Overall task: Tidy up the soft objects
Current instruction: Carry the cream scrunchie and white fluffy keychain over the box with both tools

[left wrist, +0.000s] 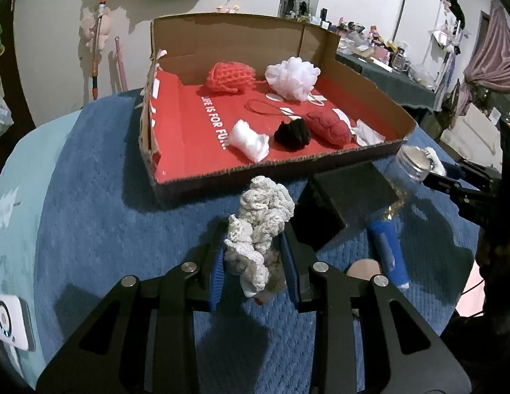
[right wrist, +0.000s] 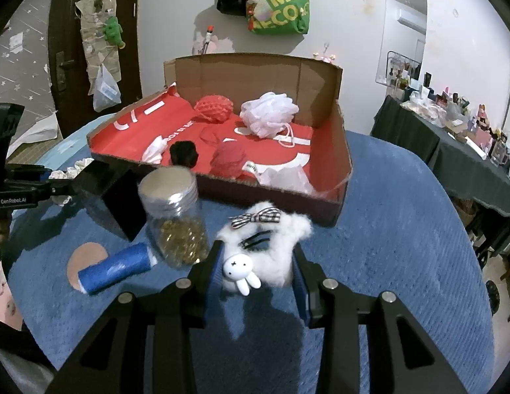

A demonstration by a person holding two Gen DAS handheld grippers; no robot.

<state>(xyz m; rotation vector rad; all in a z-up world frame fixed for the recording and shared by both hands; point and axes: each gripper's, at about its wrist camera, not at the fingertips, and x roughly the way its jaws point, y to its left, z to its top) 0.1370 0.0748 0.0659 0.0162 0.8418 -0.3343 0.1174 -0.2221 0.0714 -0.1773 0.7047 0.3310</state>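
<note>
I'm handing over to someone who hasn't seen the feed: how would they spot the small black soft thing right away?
Find the open cardboard box with the red lining on the blue cloth. Along its near edge lies a row of three soft items. The black fuzzy clump is the middle one, between a white bundle on its left and a red knitted roll on its right, and the only dark piece inside.
</note>
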